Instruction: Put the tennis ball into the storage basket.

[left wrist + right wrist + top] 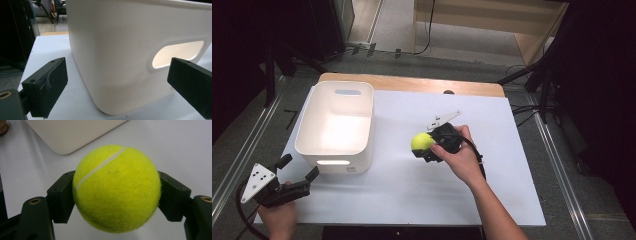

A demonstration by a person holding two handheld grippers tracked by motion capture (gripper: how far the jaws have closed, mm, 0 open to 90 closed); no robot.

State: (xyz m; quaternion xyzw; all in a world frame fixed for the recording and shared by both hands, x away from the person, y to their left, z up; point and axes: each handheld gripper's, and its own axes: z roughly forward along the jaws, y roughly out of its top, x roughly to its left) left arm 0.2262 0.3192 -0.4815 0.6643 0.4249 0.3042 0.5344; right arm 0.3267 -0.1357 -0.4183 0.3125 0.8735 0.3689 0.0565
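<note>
A yellow tennis ball [422,141] is held over the middle of the white table, with my right gripper [426,146] shut on it. In the right gripper view the ball [117,187] sits squeezed between the two black jaws. A white plastic bin [337,125] with handle slots stands at the table's left. My left gripper [298,168] is open near the bin's front left corner. In the left gripper view the bin's wall [120,50] and its handle slot [178,53] stand close ahead, between the wide-apart jaws of the left gripper [125,82].
The white table top [412,195] lies on a wooden table whose edge [412,82] shows at the back. Metal rails [242,150] run along the floor on both sides. Dark stands and cables stand at the right.
</note>
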